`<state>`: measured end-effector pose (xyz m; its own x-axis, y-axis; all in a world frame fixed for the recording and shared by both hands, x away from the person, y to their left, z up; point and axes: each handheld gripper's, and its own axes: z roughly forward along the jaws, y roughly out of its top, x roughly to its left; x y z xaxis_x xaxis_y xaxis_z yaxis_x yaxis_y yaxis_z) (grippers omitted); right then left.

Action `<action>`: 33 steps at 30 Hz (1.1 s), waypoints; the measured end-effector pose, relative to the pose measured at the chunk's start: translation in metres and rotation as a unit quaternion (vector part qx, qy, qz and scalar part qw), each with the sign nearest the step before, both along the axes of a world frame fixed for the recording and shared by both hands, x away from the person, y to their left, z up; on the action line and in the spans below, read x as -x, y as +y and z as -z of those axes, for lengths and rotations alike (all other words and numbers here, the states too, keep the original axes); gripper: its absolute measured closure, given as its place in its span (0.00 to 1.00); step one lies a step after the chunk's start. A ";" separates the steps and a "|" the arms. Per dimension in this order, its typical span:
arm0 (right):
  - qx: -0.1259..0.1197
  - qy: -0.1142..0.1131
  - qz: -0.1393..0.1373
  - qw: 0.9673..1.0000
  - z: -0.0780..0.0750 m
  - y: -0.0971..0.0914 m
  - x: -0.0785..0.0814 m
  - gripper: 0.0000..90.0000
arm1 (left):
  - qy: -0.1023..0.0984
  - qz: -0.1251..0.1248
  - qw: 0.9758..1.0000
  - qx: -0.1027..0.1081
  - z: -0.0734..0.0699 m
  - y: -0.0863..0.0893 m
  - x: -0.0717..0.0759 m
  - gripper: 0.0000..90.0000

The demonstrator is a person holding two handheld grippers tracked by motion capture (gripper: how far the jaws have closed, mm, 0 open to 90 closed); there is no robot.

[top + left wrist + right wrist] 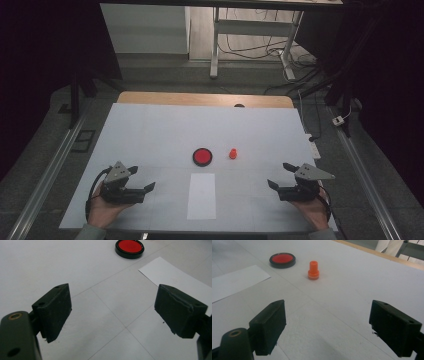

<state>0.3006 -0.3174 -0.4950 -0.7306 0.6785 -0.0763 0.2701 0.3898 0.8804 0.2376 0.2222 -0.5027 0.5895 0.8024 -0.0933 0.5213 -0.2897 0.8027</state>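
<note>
On the matte white table (150, 130), we find both grippers, left (141, 179) and right (280, 175), spread wide and empty, apart from the round red pad (202, 156) and the small orange stamp (233, 153).

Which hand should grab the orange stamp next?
Right, probably. The orange stamp stands upright right of the red ink pad, nearer the right tongs, which are open and face it with bare table between. The left tongs would cross the pad.

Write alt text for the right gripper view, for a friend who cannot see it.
Two black jaws of the right gripper stand wide open with nothing between them, low over a white table. Beyond them stands a small orange stamp, upright, with a round red ink pad in a black rim to its left and a white paper sheet nearer the camera.
</note>
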 end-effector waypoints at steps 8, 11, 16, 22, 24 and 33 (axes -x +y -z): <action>-0.013 -0.002 0.004 1.000 -0.004 0.000 0.002 0.19 | -0.005 0.008 1.000 -0.001 0.000 -0.002 0.001 0.16; -0.018 -0.001 0.003 1.000 -0.003 0.000 0.002 0.20 | -0.001 0.009 1.000 0.003 0.001 -0.001 -0.001 0.16; -0.011 -0.004 0.001 1.000 -0.002 0.005 0.002 0.22 | 0.001 0.007 1.000 0.004 0.000 -0.001 -0.002 0.16; -0.018 -0.006 0.000 1.000 -0.001 0.006 0.003 0.23 | 0.004 0.009 1.000 0.010 0.000 -0.003 -0.003 0.16; -0.021 -0.004 -0.001 1.000 0.000 0.005 0.004 0.24 | 0.006 0.010 1.000 0.010 0.000 -0.004 -0.004 0.16; -0.014 -0.004 0.003 1.000 0.002 0.003 0.008 0.26 | 0.008 0.008 1.000 0.007 0.001 -0.005 -0.006 0.16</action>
<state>0.2928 -0.3141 -0.4967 -0.7264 0.6844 -0.0632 0.2651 0.3639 0.8929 0.2434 0.2177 -0.5033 0.6011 0.7910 -0.1138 0.5287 -0.2869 0.7989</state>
